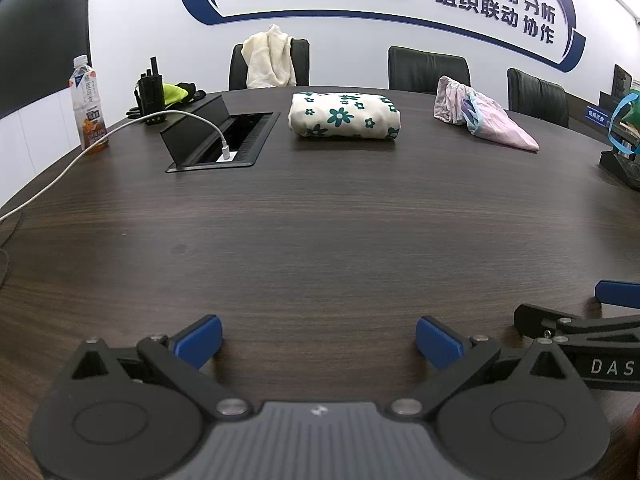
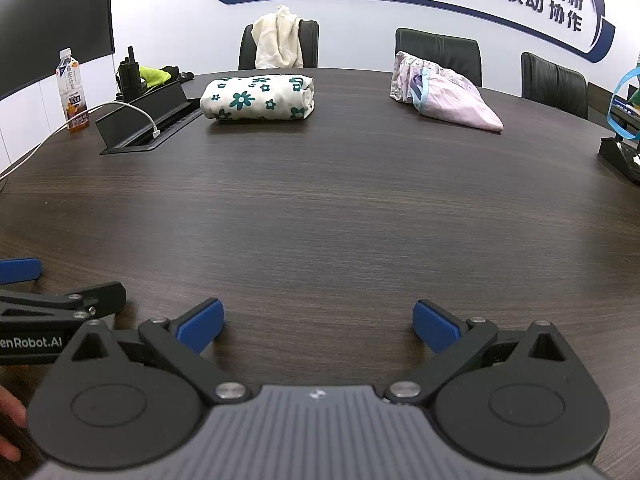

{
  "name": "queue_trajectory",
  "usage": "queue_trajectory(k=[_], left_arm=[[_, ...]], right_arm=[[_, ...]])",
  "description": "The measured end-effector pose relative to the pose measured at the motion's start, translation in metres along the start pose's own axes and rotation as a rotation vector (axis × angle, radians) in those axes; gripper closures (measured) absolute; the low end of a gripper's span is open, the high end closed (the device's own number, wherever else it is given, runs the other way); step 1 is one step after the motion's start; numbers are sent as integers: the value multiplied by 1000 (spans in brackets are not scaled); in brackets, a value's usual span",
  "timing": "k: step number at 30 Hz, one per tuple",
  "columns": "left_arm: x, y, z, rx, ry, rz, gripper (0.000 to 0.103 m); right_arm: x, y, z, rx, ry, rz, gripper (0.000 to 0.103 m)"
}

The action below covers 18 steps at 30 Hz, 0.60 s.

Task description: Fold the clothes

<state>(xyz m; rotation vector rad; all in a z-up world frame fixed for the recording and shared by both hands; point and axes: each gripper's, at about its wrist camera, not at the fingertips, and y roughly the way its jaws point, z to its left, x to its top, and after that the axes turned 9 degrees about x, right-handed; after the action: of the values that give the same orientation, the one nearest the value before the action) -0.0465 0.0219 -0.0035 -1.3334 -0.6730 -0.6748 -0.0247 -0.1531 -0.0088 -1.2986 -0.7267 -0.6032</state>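
Note:
A folded white cloth with green flowers point(image 1: 344, 116) lies at the far middle of the dark wooden table point(image 1: 320, 232); it also shows in the right wrist view point(image 2: 258, 98). A crumpled pink garment point(image 1: 480, 114) lies at the far right, also in the right wrist view point(image 2: 444, 92). My left gripper point(image 1: 319, 340) is open and empty, low over the near table. My right gripper point(image 2: 319, 322) is open and empty beside it. Each gripper shows at the edge of the other's view.
An open cable box point(image 1: 218, 136) with a white cable point(image 1: 60, 168) sits at the far left, with a drink bottle point(image 1: 89, 104) and a black radio point(image 1: 150, 88). A cream cloth point(image 1: 269, 58) hangs on a chair. A black tray point(image 1: 620, 164) sits at the right edge.

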Motion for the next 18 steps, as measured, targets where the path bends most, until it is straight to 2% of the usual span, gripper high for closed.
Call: queue_trajectory(k=[18], left_arm=[[-1,-1,1,-1,1,0,0]], right_arm=[[0,0,0,0,0,0,0]])
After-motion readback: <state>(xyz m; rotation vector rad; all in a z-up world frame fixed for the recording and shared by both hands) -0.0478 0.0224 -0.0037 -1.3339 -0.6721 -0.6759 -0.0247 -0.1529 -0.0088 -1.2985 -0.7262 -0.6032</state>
